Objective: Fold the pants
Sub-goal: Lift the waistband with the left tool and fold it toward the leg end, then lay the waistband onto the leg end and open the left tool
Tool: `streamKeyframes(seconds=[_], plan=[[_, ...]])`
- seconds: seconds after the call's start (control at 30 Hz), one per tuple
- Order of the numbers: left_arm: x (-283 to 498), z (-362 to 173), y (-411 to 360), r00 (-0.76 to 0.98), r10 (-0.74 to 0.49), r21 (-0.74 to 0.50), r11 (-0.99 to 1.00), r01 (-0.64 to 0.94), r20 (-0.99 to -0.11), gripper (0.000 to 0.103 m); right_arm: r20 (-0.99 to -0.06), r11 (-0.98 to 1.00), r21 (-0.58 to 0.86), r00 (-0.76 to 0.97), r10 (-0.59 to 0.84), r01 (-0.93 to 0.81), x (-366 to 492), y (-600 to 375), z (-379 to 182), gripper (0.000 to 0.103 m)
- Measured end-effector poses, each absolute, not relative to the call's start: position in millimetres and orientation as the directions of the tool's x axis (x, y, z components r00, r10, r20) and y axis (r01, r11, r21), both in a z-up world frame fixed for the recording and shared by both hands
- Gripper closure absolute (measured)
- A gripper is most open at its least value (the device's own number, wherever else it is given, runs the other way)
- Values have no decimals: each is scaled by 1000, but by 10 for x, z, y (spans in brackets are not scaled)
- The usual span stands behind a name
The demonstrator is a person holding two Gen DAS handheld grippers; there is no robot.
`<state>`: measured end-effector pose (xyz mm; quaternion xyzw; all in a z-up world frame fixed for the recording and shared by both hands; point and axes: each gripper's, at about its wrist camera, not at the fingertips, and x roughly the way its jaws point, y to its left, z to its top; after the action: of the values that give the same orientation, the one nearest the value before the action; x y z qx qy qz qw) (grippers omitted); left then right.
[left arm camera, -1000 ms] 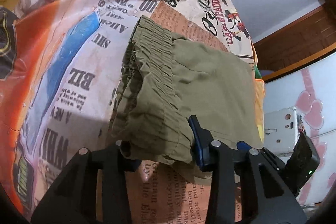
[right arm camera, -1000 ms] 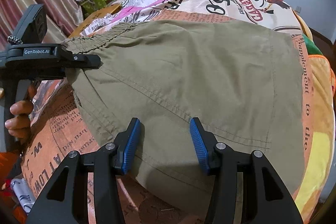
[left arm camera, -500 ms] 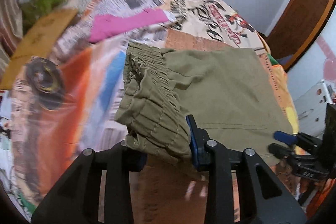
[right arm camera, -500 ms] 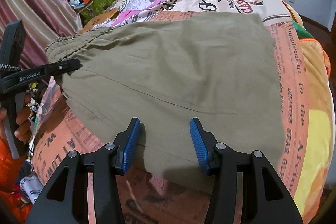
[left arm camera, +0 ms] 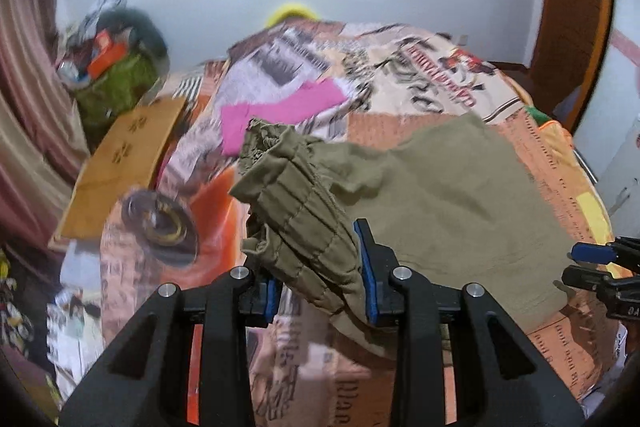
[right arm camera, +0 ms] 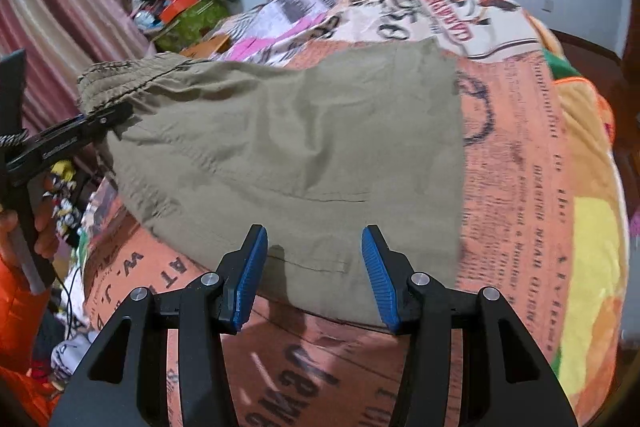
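since a second ago, when the waistband lay low on the newspaper-print bedspread (left arm camera: 420, 75), our left gripper (left arm camera: 318, 287), clamped on the olive cotton pants (right arm camera: 300, 147), has lifted it for folding over; our right gripper (right arm camera: 314, 275) hovers with jaws apart, holding nothing.

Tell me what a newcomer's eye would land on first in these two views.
The olive pants dominate, spread across the newspaper-print bedspread, with the gathered waistband lifted and clamped in the left gripper. The right gripper hangs open over the near hem, holding nothing. Beyond the waistband, a bright pink garment lies flat on the bedspread.
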<state>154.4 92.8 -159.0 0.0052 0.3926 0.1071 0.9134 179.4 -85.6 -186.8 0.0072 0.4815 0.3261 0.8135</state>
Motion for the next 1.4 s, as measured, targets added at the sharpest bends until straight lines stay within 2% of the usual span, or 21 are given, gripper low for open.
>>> streamKeyframes(seconds=[0.23, 0.5, 0.9, 1.4], plan=[[1645, -1291, 590, 732, 80, 45, 997, -68, -676, 75, -795, 860, 296, 392, 463, -415, 1798, -1284, -1886, 58], [1849, -1192, 97, 744, -26, 31, 998, 63, -668, 76, -833, 879, 307, 343, 433, -365, 1819, -1390, -2181, 58], [2143, -1395, -481, 663, -178, -38, 975, 220, -728, 78, -818, 866, 343, 338, 466, -365, 1833, -1440, -2253, 57], [2270, -1876, -934, 501, -261, -91, 937, 339, -825, 78, -811, 863, 359, 340, 477, -356, 1858, -1478, -2274, 52]])
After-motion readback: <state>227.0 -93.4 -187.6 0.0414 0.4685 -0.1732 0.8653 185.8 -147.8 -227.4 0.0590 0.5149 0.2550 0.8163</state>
